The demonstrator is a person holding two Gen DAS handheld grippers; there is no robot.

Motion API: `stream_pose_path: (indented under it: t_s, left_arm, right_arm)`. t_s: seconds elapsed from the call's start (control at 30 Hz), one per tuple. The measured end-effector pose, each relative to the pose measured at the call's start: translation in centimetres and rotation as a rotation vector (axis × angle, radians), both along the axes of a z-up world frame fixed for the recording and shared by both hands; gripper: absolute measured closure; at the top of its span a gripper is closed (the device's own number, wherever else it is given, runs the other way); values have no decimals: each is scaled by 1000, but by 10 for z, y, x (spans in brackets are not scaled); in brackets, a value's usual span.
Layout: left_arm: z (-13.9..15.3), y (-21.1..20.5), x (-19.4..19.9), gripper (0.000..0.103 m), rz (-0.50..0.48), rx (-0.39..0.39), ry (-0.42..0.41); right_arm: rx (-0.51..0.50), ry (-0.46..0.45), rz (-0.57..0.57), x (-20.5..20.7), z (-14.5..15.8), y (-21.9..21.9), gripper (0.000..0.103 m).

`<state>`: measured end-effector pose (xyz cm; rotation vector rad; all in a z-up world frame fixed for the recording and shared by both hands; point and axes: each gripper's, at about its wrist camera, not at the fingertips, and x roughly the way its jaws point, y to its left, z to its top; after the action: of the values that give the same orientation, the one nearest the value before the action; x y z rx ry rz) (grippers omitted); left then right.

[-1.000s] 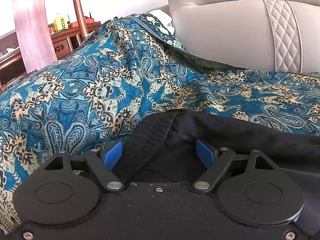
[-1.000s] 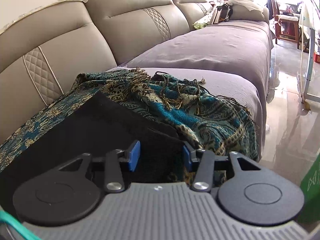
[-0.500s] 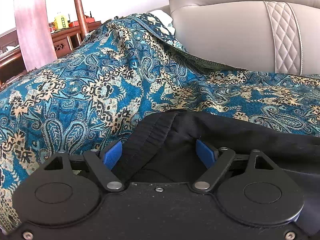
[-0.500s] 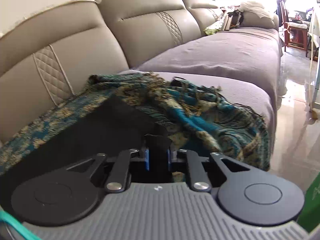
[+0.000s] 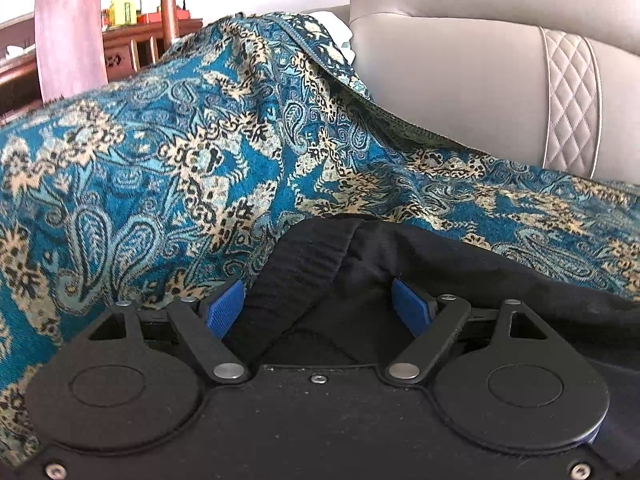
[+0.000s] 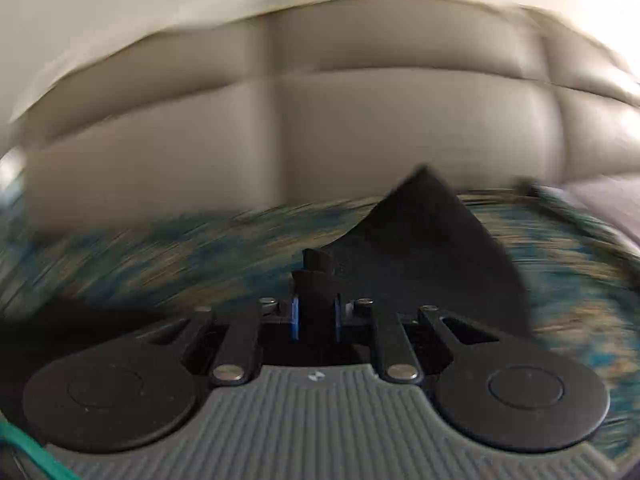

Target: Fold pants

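Black pants (image 5: pixel 460 264) lie on a blue paisley throw (image 5: pixel 180 168) over the sofa seat. My left gripper (image 5: pixel 316 308) is open, its blue pads either side of the ribbed waistband (image 5: pixel 296 272), not closed on it. In the blurred right wrist view my right gripper (image 6: pixel 315 316) is shut on a fold of the black pants (image 6: pixel 432 248), which rises from the pads to a peak over the throw (image 6: pixel 180 256).
The grey leather sofa back (image 5: pixel 480 92) with a quilted stripe stands behind the throw and fills the right wrist view (image 6: pixel 320 132). A dark wooden chair post (image 5: pixel 68 28) and a wooden sideboard (image 5: pixel 132 44) stand at the far left.
My right gripper closed on the pants' hem and has swung fast to the left, lifting the fabric; its view now faces the sofa back. My left gripper has stayed open at the waistband.
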<state>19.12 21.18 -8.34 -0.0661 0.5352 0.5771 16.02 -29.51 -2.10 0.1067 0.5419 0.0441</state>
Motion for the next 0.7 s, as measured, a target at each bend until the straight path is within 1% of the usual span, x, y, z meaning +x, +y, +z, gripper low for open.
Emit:
stream_pose_path:
  t_s: [0.07, 0.13, 0.2, 0.27, 0.37, 0.4, 0.5, 0.6, 0.7]
  left_arm:
    - [0, 4, -1, 21, -4, -29, -10]
    - [0, 8, -3, 21, -6, -54, -19]
    - [-1, 11, -3, 21, -9, -75, -26]
    - [-1, 12, -4, 21, -10, -86, -30]
    - [-1, 12, -5, 20, -11, -96, -36]
    - [-1, 13, -6, 20, -12, -100, -38]
    - [-1, 15, -6, 20, -14, -119, -44]
    - [-1, 16, -7, 20, -11, -136, -37]
    - [-1, 16, -6, 20, -11, -136, -37]
  right_arm:
    - [-29, 46, 127, -8, -11, 58, 85]
    - [-68, 71, 206, -19, -24, 100, 85]
    - [-100, 90, 258, -30, -38, 134, 84]
    - [-128, 111, 277, -36, -49, 157, 84]
    - [-218, 91, 259, -45, -53, 178, 84]
    - [-222, 91, 258, -46, -53, 179, 84]
    - [-186, 106, 261, -47, -50, 179, 84]
    - [-207, 104, 264, -56, -49, 179, 84]
    - [-185, 105, 286, -65, -46, 176, 84]
